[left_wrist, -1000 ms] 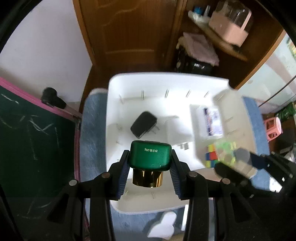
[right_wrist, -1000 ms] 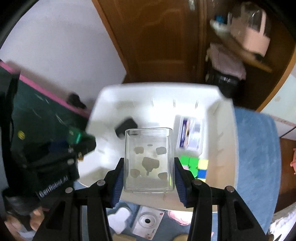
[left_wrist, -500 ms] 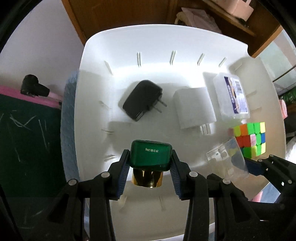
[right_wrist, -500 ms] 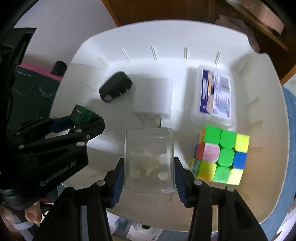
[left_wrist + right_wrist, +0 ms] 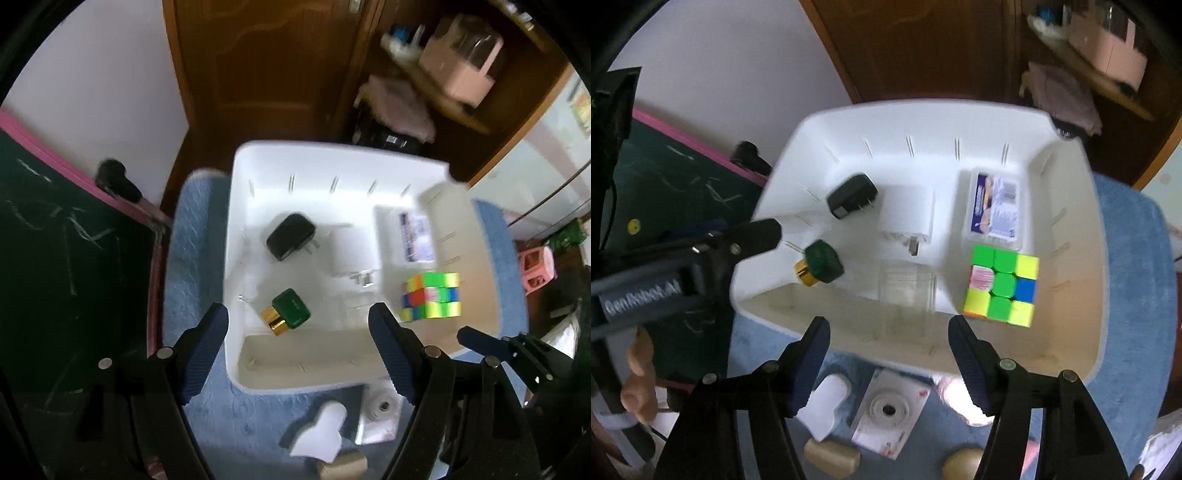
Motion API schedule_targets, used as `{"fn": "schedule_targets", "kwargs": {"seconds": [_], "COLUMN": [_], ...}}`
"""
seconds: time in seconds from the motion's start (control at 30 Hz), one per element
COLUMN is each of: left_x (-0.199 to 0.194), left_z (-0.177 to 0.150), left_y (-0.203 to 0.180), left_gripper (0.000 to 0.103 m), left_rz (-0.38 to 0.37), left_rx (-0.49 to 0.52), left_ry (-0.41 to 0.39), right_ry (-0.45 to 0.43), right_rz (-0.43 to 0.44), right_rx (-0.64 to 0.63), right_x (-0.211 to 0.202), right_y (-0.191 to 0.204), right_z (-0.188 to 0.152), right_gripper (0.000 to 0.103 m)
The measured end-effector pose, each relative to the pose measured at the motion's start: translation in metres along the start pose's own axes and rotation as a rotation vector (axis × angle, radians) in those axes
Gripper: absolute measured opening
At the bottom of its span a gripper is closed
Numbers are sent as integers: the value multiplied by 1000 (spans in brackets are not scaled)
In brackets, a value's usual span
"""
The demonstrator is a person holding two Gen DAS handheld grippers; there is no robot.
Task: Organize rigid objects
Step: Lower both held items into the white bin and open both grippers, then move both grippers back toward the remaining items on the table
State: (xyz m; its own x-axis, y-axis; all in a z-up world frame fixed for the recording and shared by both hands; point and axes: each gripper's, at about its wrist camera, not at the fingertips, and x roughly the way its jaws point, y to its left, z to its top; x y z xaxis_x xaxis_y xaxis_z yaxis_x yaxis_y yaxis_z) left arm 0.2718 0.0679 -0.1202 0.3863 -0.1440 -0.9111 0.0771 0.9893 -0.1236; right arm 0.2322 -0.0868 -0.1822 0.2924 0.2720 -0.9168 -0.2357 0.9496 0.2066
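Your left gripper jaws are spread wide, empty; green bottle lies on its side between the tips in the white bin, gold cap toward left jaw. Right gripper also wide, clear box just ahead, untouched

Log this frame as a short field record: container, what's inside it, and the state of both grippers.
container: white bin on blue mat
contents: black charger, white charger, labelled box, puzzle cube, green bottle, clear cup
bottle: on its side
left hand-held gripper: open, empty
right hand-held gripper: open, empty
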Motion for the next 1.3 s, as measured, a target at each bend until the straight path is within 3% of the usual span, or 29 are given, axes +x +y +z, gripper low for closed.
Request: {"fn": "schedule_targets", "kwargs": {"seconds": [0.23, 0.63, 0.87, 0.97, 1.1, 1.3], "left_x": [-67, -149, -159, -157, -144, -108], "left_z": [-22, -80, -112, -124, -139, -161], "left_y": [-9, -32, -47, -49, -54, -62], "left_gripper": [81, 81, 87, 95, 95, 101], "left_rz": [-2, -35, 6, 3, 7, 19], "left_rx": [11, 6, 37, 37, 44, 61], "left_ry": [-101, -218, -233, -224, -195, -132], "right_ry": [-92, -248, -308, -330, -352, -320], "right_rz": [47, 8, -15, -31, -76, -118], "right_rx": [5, -21, 10, 31, 54, 110], "right_x": [-70, -163, -194, -204, -209, -190], "right_y": [1, 3, -17, -28, -42, -66], "right_z": [-35, -108, -143, -157, -171, -183], "right_gripper": [67, 67, 67, 67, 75, 75]}}
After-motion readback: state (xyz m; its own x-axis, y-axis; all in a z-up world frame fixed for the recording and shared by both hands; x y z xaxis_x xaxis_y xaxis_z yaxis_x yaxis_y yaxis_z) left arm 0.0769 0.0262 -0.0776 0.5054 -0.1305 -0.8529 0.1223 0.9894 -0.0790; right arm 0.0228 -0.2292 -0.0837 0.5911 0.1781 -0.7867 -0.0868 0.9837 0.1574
